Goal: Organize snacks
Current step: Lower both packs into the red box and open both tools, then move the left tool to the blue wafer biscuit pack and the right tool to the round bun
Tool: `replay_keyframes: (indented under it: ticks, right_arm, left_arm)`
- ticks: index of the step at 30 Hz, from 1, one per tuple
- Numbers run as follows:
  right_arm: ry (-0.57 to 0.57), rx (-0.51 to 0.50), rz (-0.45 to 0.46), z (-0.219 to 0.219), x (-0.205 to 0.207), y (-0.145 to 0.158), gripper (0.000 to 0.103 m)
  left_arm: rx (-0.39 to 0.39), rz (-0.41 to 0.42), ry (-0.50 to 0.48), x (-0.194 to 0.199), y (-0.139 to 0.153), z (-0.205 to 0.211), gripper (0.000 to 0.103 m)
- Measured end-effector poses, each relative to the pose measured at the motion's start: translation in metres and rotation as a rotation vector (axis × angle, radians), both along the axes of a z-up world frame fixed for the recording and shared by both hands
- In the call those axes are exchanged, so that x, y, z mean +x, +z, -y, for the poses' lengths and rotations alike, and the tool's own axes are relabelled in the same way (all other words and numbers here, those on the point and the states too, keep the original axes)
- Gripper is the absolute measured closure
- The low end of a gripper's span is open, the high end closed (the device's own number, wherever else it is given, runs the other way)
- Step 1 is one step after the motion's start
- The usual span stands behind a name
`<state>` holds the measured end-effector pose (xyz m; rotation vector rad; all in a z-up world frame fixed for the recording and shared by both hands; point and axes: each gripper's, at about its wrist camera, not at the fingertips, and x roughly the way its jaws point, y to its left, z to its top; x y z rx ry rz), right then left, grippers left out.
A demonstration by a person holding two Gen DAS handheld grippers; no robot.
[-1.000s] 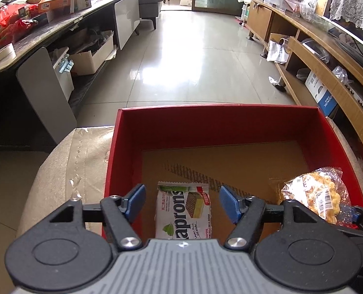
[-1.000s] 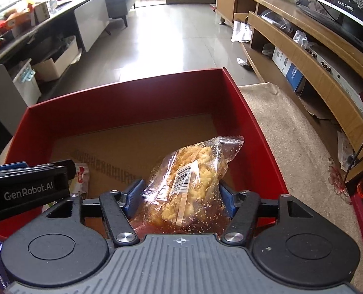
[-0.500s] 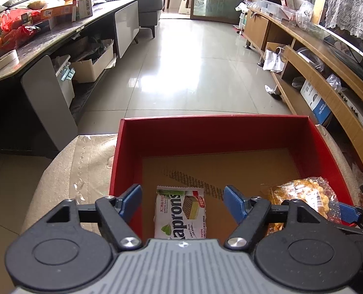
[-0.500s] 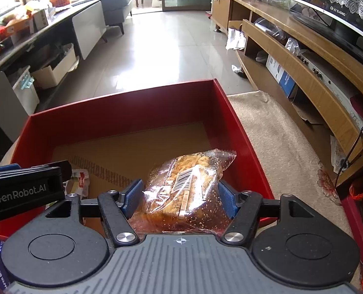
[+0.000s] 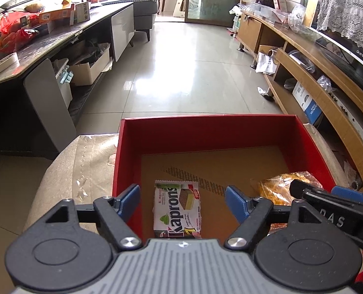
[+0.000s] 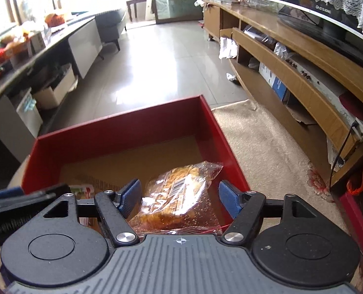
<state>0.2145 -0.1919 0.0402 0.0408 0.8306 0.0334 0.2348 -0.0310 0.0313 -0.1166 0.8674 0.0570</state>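
**Two snacks lie in the red box, both jaws spread**

A beige embroidered cloth covers the desk, which stands in a long room with a glossy tiled floor. A dark cluttered counter runs along the left, and a wooden TV unit with open shelves runs along the right.

On the cloth sits an open red box with a brown cardboard bottom. In its near left part a white wafer packet lies flat. In the near right corner, against the right wall, rests a clear bag of golden fried snacks.

The left gripper hovers over the wafer packet, jaws spread wide and clear of it. The right gripper hangs over the snack bag, jaws spread to either side; whether they touch the bag is unclear.
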Motion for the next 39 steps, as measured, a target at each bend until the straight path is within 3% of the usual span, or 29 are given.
replay_keyframes:
  ticks: [18, 39]
  right_arm:
    - [-0.02, 0.008, -0.051, 0.016, -0.044, 0.003, 0.026]
    - [0.093, 0.028, -0.191, -0.028, -0.102, -0.022, 0.024]
  left_arm:
    - [-0.04, -0.038, 0.007, -0.054, 0.001, -0.033, 0.029]
    - [-0.094, -0.149, 0.024, -0.122, -0.026, -0.079, 0.029]
